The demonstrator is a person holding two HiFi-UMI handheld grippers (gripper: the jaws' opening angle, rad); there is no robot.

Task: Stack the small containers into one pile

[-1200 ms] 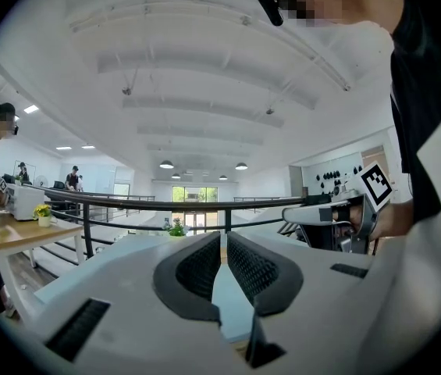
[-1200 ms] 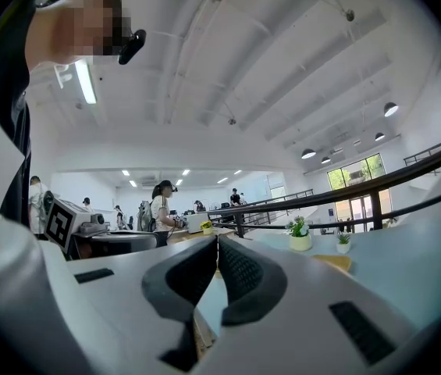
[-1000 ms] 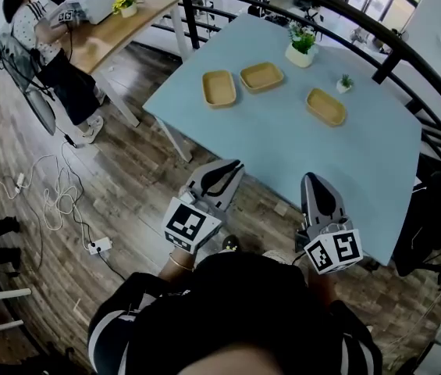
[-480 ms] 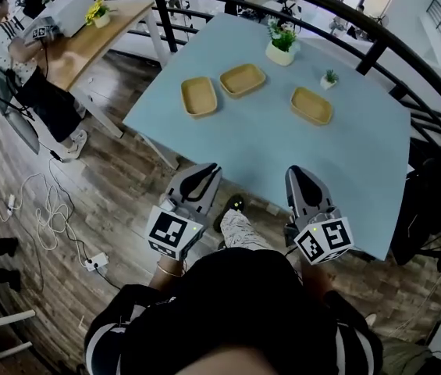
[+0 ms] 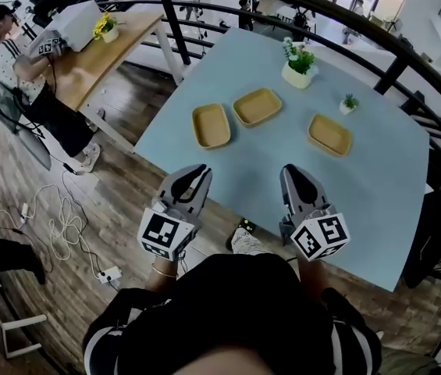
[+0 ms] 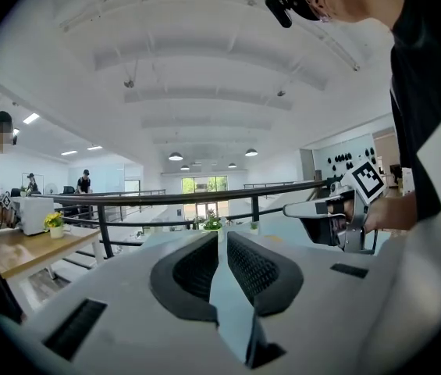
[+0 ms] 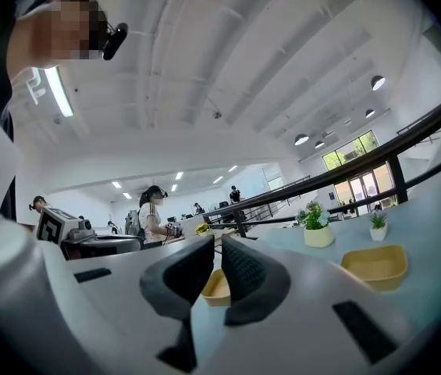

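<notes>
Three small shallow yellow containers lie apart on the light blue table (image 5: 376, 186): a left one (image 5: 211, 125), a middle one (image 5: 257, 106) and a right one (image 5: 330, 134). My left gripper (image 5: 195, 176) is at the table's near edge, shut and with nothing in it, well short of the left container. My right gripper (image 5: 291, 175) hovers over the near part of the table, also shut and without a load. In the right gripper view, one container (image 7: 376, 266) lies to the right and another (image 7: 215, 287) shows behind the jaws. The left gripper view looks over the table toward the railing.
A white pot with a plant (image 5: 300, 53) and a tiny potted plant (image 5: 347, 102) stand at the table's far side. A black railing (image 5: 396, 67) runs behind. At the left, a person (image 5: 13, 49) sits at a wooden desk (image 5: 107, 49). Cables (image 5: 56, 217) lie on the floor.
I have come closer to the table. Both grippers moved from above the wooden floor up to the table's near edge. They stayed shut.
</notes>
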